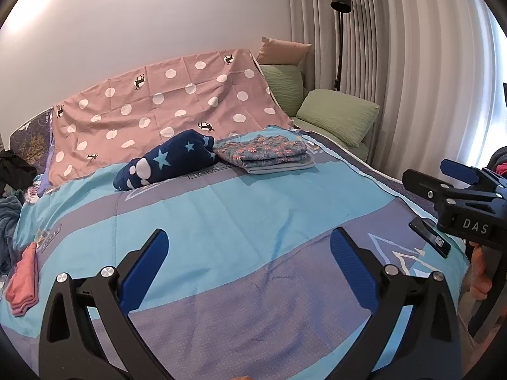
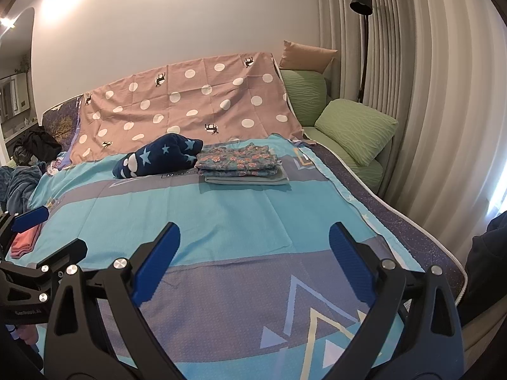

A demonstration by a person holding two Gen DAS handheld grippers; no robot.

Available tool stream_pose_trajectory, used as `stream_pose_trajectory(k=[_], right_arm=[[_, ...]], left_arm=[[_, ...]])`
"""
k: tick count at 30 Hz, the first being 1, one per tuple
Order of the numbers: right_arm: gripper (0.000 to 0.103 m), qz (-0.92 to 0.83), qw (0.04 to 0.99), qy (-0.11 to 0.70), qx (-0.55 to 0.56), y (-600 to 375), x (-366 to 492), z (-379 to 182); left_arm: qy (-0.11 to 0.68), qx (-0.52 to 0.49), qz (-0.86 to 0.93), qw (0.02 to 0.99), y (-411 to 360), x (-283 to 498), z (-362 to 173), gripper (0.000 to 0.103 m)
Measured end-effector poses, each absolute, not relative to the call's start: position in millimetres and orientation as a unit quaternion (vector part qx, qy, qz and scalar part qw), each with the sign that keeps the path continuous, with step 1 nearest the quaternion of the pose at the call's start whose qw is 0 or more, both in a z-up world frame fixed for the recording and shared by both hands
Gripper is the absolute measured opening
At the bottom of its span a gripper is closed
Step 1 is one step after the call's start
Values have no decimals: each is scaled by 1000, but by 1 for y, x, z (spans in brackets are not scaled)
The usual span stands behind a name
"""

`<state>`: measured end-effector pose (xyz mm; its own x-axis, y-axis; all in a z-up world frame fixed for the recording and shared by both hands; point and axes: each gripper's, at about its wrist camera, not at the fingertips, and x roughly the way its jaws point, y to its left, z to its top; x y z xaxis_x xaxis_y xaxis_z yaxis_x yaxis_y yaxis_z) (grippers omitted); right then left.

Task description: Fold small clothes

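My left gripper [image 1: 248, 261] is open and empty above the near part of the blue and grey bed sheet [image 1: 221, 209]. My right gripper [image 2: 253, 253] is open and empty too, above the same sheet [image 2: 240, 218]. A folded floral garment [image 1: 264, 151] lies on a folded grey one at the far side; it also shows in the right wrist view [image 2: 237, 161]. A navy star-print garment [image 1: 168, 160] lies bunched to its left, also in the right wrist view [image 2: 158, 158]. A folded pink garment [image 1: 23, 281] lies at the left edge, also in the right wrist view [image 2: 25, 240].
A pink polka-dot sheet [image 1: 164, 101] hangs over the headboard. Green pillows [image 1: 339, 115] and a black floor lamp [image 1: 340, 3] stand at the back right by the curtains. A black phone-like object [image 1: 429, 236] lies near the sheet's right edge. Loose clothes [image 1: 9, 215] are piled left.
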<state>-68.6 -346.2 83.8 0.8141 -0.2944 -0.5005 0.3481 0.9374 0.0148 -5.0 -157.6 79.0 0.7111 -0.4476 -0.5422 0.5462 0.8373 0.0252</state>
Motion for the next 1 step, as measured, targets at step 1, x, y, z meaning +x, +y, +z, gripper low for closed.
stream_pose_trajectory(k=[1], right_arm=[[97, -169, 951, 254, 53, -346, -69, 83]], left_arm=[[267, 92, -270, 920, -158, -5, 79, 102]])
